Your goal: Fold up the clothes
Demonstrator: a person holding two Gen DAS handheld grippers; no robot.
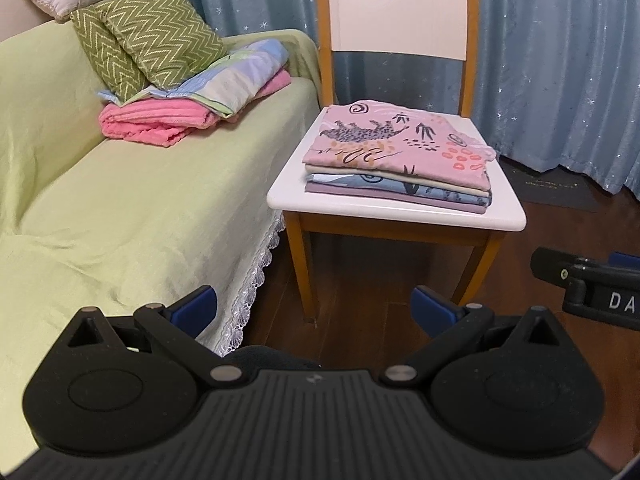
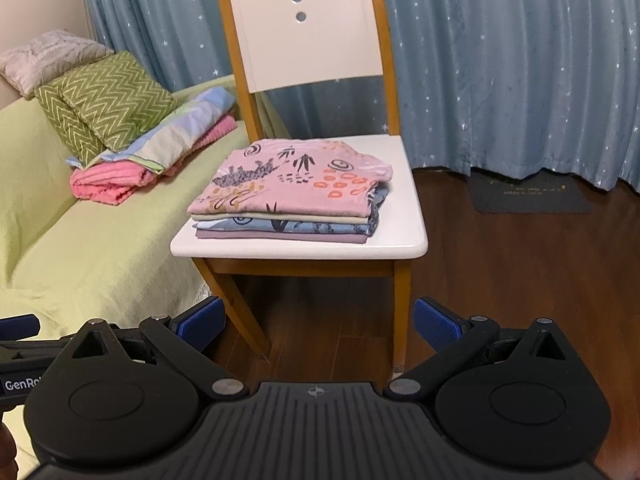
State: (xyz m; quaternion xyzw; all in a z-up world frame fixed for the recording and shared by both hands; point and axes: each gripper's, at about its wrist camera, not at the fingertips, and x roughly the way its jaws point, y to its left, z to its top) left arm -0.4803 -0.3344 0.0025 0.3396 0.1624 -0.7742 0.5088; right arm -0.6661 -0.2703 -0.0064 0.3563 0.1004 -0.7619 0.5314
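Observation:
A stack of several folded clothes [image 1: 400,156] lies on the white seat of a wooden chair [image 1: 508,216]; the top one is pink with animal and leaf prints. The stack also shows in the right wrist view [image 2: 292,192], on the chair seat [image 2: 404,240]. My left gripper [image 1: 314,310] is open and empty, held low in front of the chair above the floor. My right gripper [image 2: 318,322] is open and empty, also short of the chair. The right gripper's side shows at the right edge of the left wrist view [image 1: 592,284].
A sofa with a light green cover [image 1: 120,208] stands left of the chair, its lace hem near my left gripper. On it lie green zigzag cushions [image 1: 160,48] and folded pink and striped blankets [image 1: 160,120]. Blue starry curtains [image 2: 520,72] hang behind. A dark mat [image 2: 528,196] lies on the wooden floor.

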